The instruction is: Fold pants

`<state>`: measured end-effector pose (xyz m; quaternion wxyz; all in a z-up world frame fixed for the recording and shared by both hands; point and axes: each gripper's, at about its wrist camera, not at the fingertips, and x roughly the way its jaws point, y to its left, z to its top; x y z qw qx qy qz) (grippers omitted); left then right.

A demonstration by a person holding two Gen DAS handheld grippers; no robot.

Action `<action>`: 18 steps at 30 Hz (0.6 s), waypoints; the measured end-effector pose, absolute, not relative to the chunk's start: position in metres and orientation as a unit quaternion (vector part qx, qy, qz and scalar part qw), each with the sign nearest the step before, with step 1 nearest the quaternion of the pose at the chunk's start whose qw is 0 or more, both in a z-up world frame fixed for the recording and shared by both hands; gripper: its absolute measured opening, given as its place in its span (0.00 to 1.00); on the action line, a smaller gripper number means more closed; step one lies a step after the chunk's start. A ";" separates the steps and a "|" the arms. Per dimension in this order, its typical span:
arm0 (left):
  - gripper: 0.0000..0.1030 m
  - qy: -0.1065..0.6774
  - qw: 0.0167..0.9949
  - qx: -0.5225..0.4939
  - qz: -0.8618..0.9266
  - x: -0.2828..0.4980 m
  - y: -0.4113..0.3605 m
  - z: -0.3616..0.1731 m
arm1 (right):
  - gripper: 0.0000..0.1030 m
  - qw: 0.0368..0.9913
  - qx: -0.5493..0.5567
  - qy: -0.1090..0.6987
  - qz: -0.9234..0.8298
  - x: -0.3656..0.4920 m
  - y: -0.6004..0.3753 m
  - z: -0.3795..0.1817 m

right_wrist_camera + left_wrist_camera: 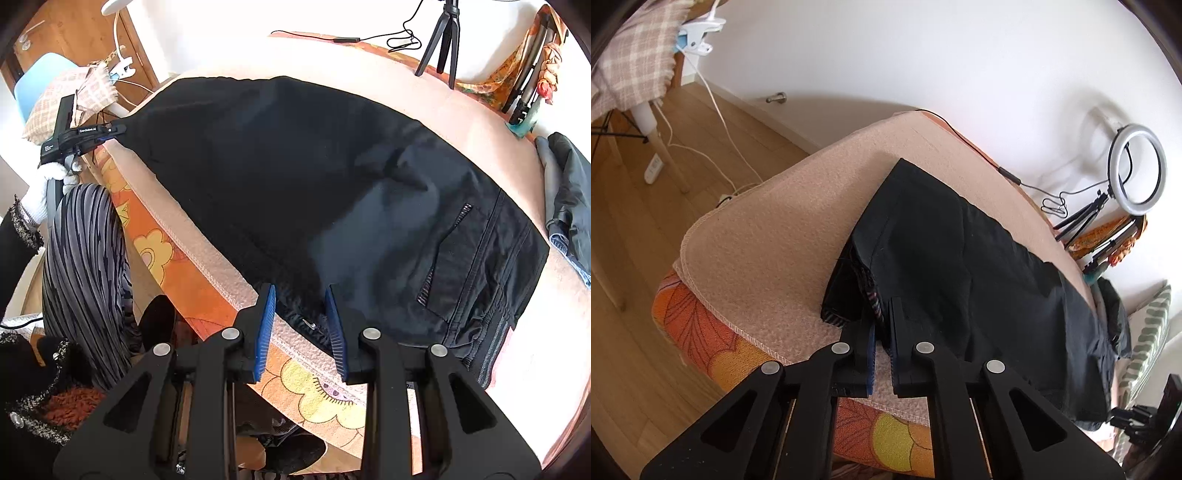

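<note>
The pants (960, 277) hide much of the pink blanket (783, 236). The left claw (882, 325) covers the hem it grips; the ring light (445, 33) is cut off above.

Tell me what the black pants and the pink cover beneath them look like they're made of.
The black pants look like a woven, matte cloth, perhaps cotton twill: stitched seams and a slit pocket show, with a striped elastic-looking waistband. The pink cover looks like napped fleece or terry: a pebbly surface with an overlocked edge. Exact fibres cannot be told.
</note>
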<state>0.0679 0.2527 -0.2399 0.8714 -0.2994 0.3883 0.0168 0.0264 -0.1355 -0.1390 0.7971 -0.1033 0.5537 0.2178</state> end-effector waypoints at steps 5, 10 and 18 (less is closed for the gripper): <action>0.13 0.386 0.865 -0.318 0.032 0.054 0.257 -0.235 | 0.29 0.793 -0.100 0.557 0.225 0.020 -0.133 -0.136; 0.51 0.361 0.821 -0.443 0.018 0.039 0.277 -0.247 | 0.29 0.795 -0.104 0.548 0.239 0.014 -0.122 -0.130; 0.51 0.330 0.824 -0.460 0.015 0.053 0.278 -0.252 | 0.29 0.794 -0.095 0.546 0.250 0.014 -0.111 -0.128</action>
